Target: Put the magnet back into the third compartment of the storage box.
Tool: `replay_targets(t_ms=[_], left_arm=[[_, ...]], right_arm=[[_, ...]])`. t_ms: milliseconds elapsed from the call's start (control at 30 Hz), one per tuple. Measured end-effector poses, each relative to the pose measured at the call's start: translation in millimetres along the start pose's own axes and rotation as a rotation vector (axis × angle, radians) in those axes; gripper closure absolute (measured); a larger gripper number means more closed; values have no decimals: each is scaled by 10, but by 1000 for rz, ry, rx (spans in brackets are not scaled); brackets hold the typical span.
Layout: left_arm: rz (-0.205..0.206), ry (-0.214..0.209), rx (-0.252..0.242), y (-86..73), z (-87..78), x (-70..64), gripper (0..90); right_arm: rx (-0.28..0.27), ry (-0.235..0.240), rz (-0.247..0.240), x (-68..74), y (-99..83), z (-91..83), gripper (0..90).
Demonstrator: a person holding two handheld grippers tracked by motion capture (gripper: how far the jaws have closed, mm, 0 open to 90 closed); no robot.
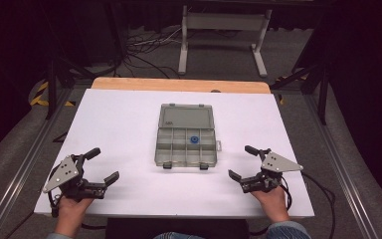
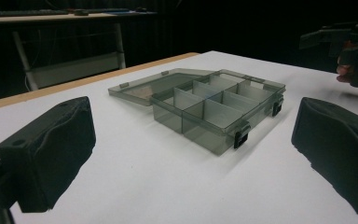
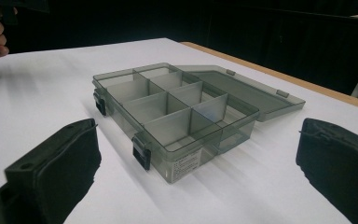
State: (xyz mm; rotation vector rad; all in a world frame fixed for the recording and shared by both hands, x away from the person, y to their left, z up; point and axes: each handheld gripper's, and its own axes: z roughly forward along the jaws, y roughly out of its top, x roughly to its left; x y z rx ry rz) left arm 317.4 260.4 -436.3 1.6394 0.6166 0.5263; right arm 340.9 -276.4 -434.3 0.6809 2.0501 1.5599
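A clear grey compartment box (image 1: 185, 149) lies open at the middle of the white table (image 1: 119, 119), its lid (image 1: 186, 117) folded flat toward the far side. A small blue round piece (image 1: 194, 140) rests in one of the box's middle compartments. My left gripper (image 1: 105, 163) sits near the front left, open and holding nothing, pointed toward the box (image 2: 219, 105). At the front right my right gripper (image 1: 240, 161) is also open and holds nothing, a short way from the box (image 3: 168, 107). Two black latches (image 3: 141, 151) hang on the box's near wall.
A wooden strip (image 1: 179, 85) runs along the table's far edge. Beyond it stand a white frame (image 1: 224, 30) and loose cables (image 1: 144, 50) on the floor. Metal rails (image 1: 25, 164) flank the table. The other hand and its gripper (image 2: 354, 46) appear far off.
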Motion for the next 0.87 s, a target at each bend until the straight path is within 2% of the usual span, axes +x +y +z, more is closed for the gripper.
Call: replay_targets(t_ms=[233, 367, 467, 867], left_arm=[[-3, -1, -1, 1, -3, 1, 2], [-7, -2, -6, 0, -2, 0, 2], [-12, 0, -15, 0, -5, -3, 2], [-15, -1, -14, -11, 1, 6, 1]], right_arm=[[33, -5, 31, -1, -102, 82, 0], [14, -7, 60, -4, -128, 108, 0], [28, -5, 55, 14, -139, 129, 0], [3, -15, 42, 13, -121, 103, 0]])
